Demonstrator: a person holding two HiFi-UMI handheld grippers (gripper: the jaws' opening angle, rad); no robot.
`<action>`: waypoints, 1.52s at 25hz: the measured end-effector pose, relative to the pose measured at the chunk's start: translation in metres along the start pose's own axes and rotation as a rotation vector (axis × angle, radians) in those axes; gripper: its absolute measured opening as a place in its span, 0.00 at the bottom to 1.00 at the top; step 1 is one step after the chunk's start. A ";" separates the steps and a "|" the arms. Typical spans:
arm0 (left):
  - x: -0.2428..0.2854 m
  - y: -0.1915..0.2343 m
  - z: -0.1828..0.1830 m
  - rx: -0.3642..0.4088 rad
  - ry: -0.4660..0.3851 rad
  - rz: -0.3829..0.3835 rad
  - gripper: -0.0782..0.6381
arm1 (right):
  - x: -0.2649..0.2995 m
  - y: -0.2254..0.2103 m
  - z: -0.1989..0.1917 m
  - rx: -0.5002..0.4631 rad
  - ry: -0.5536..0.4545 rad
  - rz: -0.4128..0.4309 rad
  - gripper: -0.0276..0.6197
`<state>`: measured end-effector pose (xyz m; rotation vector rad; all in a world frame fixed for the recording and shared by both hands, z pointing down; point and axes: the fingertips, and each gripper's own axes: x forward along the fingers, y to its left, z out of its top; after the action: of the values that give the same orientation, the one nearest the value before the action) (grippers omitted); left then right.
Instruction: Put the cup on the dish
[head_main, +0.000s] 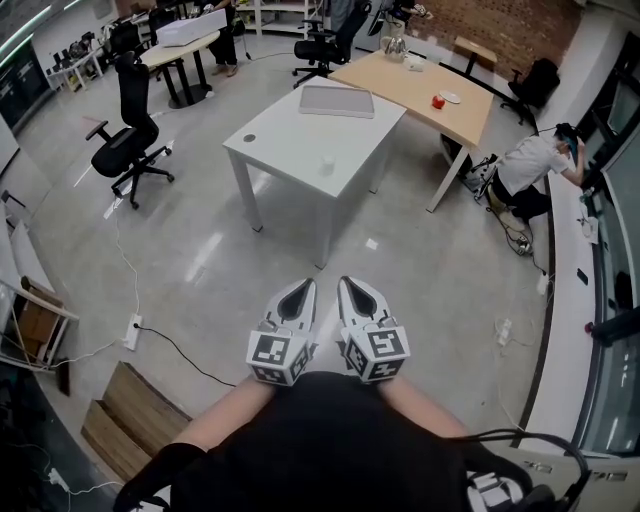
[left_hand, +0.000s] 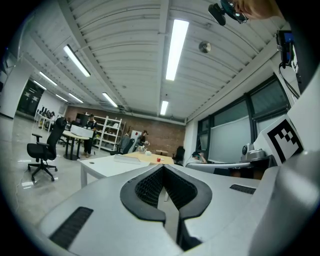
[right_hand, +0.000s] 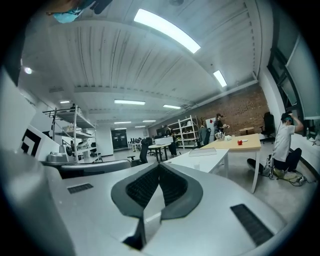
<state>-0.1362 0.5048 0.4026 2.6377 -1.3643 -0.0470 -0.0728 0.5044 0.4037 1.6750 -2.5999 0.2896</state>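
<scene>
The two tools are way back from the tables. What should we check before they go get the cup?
1. Left tool empty: ok, jaws together with nothing between them.
2. Right tool empty: ok, jaws together with nothing between them.
3. Jaws open for grabbing: not ok, both tools are shut.
4. Close enough to the wooden table: not ok, a wide stretch of floor lies between.
5. Cup spotted: cannot tell. A small red thing sits on that table, too small to be sure.
6. Dish free: ok, the white dish beside the red thing looks bare.
</scene>
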 end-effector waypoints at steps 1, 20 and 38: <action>-0.005 0.003 -0.003 0.000 0.000 -0.002 0.10 | 0.000 0.005 -0.005 0.003 0.004 -0.002 0.06; 0.026 0.050 -0.020 -0.017 0.054 0.008 0.10 | 0.053 -0.006 -0.030 0.058 0.064 -0.019 0.06; 0.198 0.088 -0.015 -0.024 0.090 0.020 0.10 | 0.181 -0.136 0.004 0.076 0.079 -0.006 0.06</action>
<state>-0.0904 0.2959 0.4415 2.5724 -1.3526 0.0573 -0.0250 0.2867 0.4416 1.6572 -2.5578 0.4506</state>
